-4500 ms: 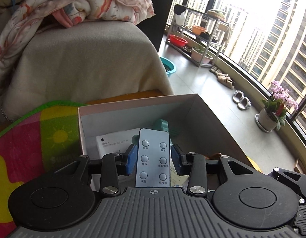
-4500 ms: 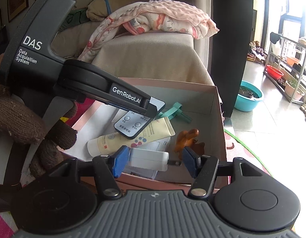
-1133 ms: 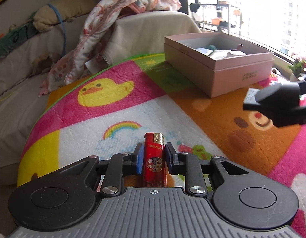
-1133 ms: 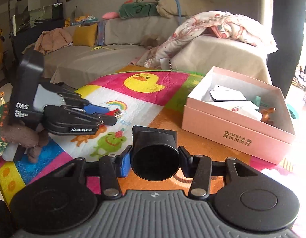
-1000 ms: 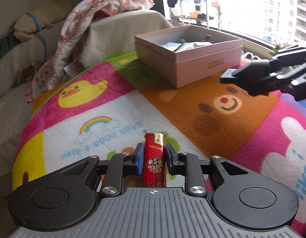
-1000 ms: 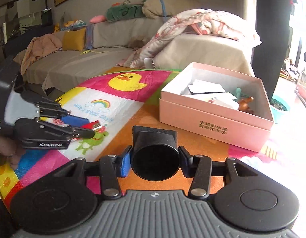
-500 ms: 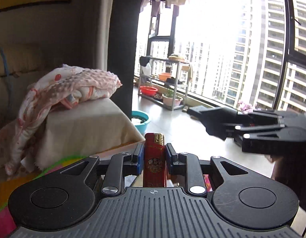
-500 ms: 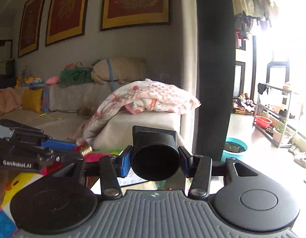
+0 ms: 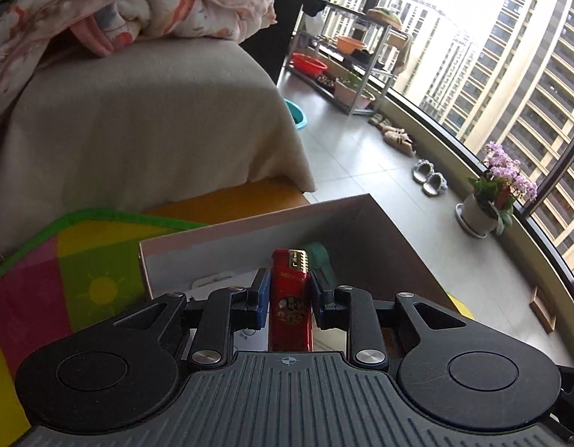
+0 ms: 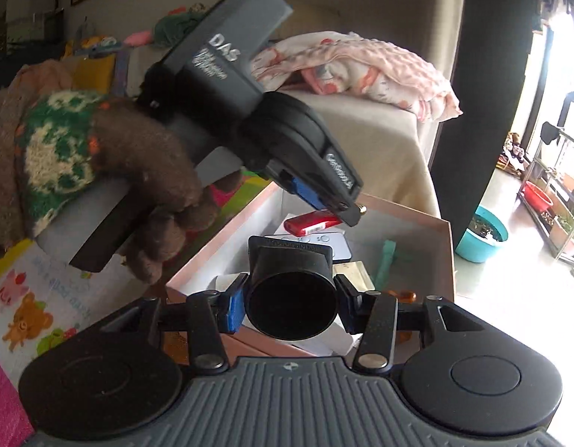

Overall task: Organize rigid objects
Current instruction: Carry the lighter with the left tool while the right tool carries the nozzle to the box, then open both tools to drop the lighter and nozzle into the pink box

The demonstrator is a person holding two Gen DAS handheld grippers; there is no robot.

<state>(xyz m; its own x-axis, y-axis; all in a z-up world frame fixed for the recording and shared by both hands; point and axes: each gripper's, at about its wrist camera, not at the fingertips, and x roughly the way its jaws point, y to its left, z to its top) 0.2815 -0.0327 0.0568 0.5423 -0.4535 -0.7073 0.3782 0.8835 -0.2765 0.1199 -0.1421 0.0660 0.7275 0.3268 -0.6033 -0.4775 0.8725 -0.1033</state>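
Observation:
My left gripper (image 9: 289,290) is shut on a red lighter (image 9: 290,300) with a gold top and holds it over the open pink box (image 9: 249,219). In the right wrist view the left gripper (image 10: 335,201) hangs above the box (image 10: 449,260) with the lighter (image 10: 311,222) in its jaws. My right gripper (image 10: 291,298) is shut on a black cylindrical cap (image 10: 291,303) just above the box's near edge. In the box lie a white remote (image 10: 331,240), a teal clip (image 10: 385,260), white packets and an orange toy (image 10: 402,294).
The box stands on a colourful play mat (image 9: 82,268). A beige sofa end (image 9: 138,123) with a pink blanket (image 9: 138,3) rises behind it. To the right are tiled floor, a teal basin (image 10: 480,236), a rack (image 9: 346,59) and a flower pot (image 9: 488,208) by the window.
Both grippers have tilted down from looking across the room and now hang over the open box. The lighter and the black cap stay gripped.

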